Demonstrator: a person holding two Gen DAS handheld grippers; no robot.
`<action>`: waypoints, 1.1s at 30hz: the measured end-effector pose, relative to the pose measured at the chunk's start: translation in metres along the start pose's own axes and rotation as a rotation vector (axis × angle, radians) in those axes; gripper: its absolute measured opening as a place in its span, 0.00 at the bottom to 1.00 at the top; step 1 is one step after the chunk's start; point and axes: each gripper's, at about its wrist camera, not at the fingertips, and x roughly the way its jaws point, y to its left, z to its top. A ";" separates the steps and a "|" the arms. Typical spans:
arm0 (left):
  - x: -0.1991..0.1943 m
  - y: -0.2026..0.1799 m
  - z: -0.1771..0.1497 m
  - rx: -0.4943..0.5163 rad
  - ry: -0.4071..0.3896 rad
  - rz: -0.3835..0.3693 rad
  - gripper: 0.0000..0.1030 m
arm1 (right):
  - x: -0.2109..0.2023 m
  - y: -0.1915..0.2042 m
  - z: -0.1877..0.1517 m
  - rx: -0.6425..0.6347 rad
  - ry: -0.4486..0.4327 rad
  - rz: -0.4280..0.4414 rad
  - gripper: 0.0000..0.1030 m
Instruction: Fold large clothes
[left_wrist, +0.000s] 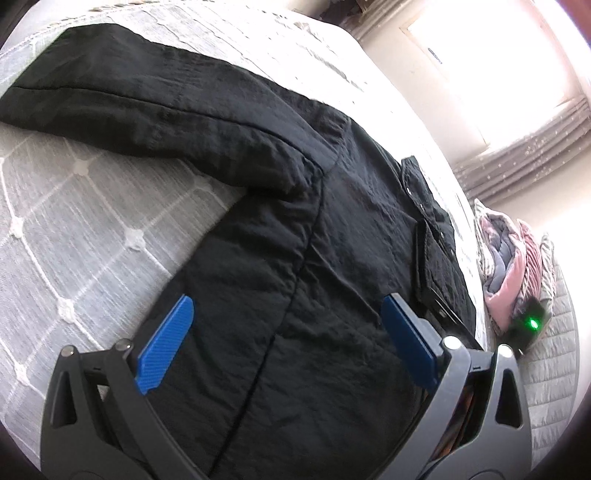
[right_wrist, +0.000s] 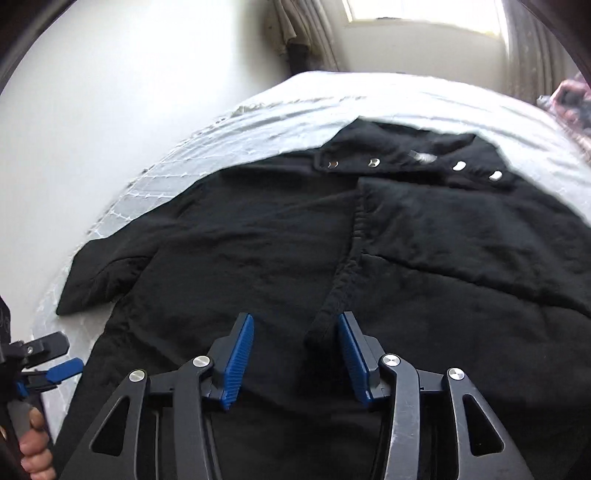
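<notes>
A black padded jacket (left_wrist: 258, 184) lies spread on the bed (left_wrist: 74, 221). One sleeve (left_wrist: 129, 96) stretches out to the left in the left wrist view. My left gripper (left_wrist: 288, 301) hovers open and wide over the jacket's body, with nothing between its blue pads. In the right wrist view the jacket (right_wrist: 240, 240) shows a row of metal snaps (right_wrist: 373, 161), and the other sleeve (right_wrist: 461, 229) is folded across its body. That sleeve's cuff (right_wrist: 319, 332) lies between the fingers of my right gripper (right_wrist: 295, 318), which is open, its pads clear of the cloth. The left gripper (right_wrist: 61, 356) shows at the lower left.
The bed (right_wrist: 332, 99) has a grey quilted cover. A pile of pink and grey clothes (left_wrist: 509, 266) and a black device with a green light (left_wrist: 532, 323) sit at its right. A hand (right_wrist: 35, 439) holds the left gripper. A white wall (right_wrist: 110, 92) flanks the bed.
</notes>
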 end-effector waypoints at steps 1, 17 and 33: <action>-0.002 0.003 0.001 -0.006 -0.009 0.003 0.98 | -0.010 -0.001 -0.002 0.034 -0.003 -0.034 0.47; -0.079 0.165 0.052 -0.524 -0.348 0.188 0.98 | -0.174 -0.098 -0.159 0.435 0.068 0.018 0.67; -0.042 0.178 0.099 -0.420 -0.442 0.372 0.61 | -0.182 -0.117 -0.169 0.417 0.045 0.007 0.67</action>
